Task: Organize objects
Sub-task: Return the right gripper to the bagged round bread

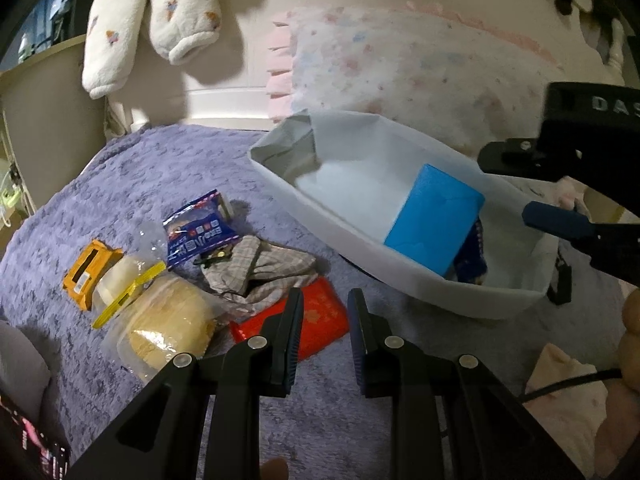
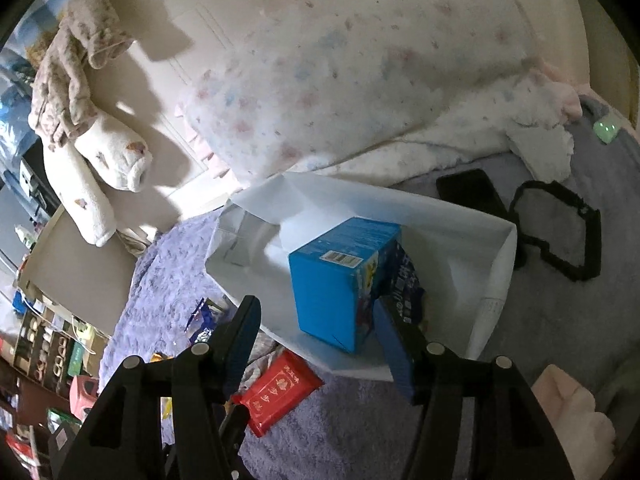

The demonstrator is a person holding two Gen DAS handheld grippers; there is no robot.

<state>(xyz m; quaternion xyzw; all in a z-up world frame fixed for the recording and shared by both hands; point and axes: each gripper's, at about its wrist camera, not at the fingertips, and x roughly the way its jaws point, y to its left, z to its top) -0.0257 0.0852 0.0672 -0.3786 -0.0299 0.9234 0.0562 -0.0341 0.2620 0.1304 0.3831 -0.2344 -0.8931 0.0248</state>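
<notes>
A white fabric bin (image 1: 360, 240) stands on the purple blanket. A bright blue box (image 1: 434, 220) sits inside it, with a dark blue snack packet (image 1: 474, 260) next to the box. My right gripper (image 1: 520, 186) hovers over the bin's right end. In the right wrist view its jaws (image 2: 320, 336) stand open, either side of the blue box (image 2: 340, 280), and the pads do not press it. My left gripper (image 1: 322, 320) is open and empty, low over the blanket beside a red packet (image 1: 324, 312). Left of it lie a plaid cloth (image 1: 260, 268), a blue-white snack packet (image 1: 200, 224), bagged bread (image 1: 172, 328) and an orange box (image 1: 90, 272).
A speckled pillow (image 1: 400, 72) leans behind the bin, and a white plush toy (image 1: 152, 20) hangs on the headboard. Right of the bin lie a black phone (image 2: 468, 192) and a black mesh pouch (image 2: 560, 228). A pink cloth (image 1: 568, 400) lies at the near right. A cluttered shelf (image 2: 48, 344) stands beyond the bed's left edge.
</notes>
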